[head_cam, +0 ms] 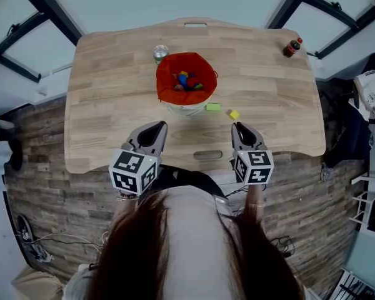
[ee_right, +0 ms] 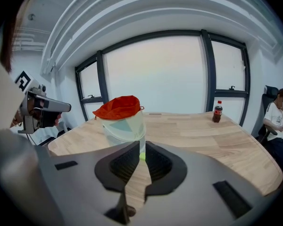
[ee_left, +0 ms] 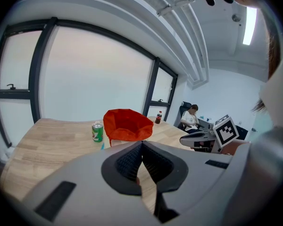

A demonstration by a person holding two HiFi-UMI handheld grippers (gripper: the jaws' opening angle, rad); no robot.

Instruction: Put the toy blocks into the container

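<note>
The left tongs (head_cam: pixel 156 127) are closed, pads meeting at the tip with nothing between them. The right tongs (head_cam: pixel 240 127) are all but together too, empty, with a small yellow toy block (head_cam: pixel 234 114) on the pale wooden table (head_cam: pixel 112 105) just ahead of their tips. A flat green toy block (head_cam: pixel 213 107) lies beside it, near the white bucket lined with red fabric (head_cam: pixel 203 64), which holds several coloured blocks (head_cam: pixel 187 81). Both tongs tilt forward and downward over the table's near edge, well apart.
</note>
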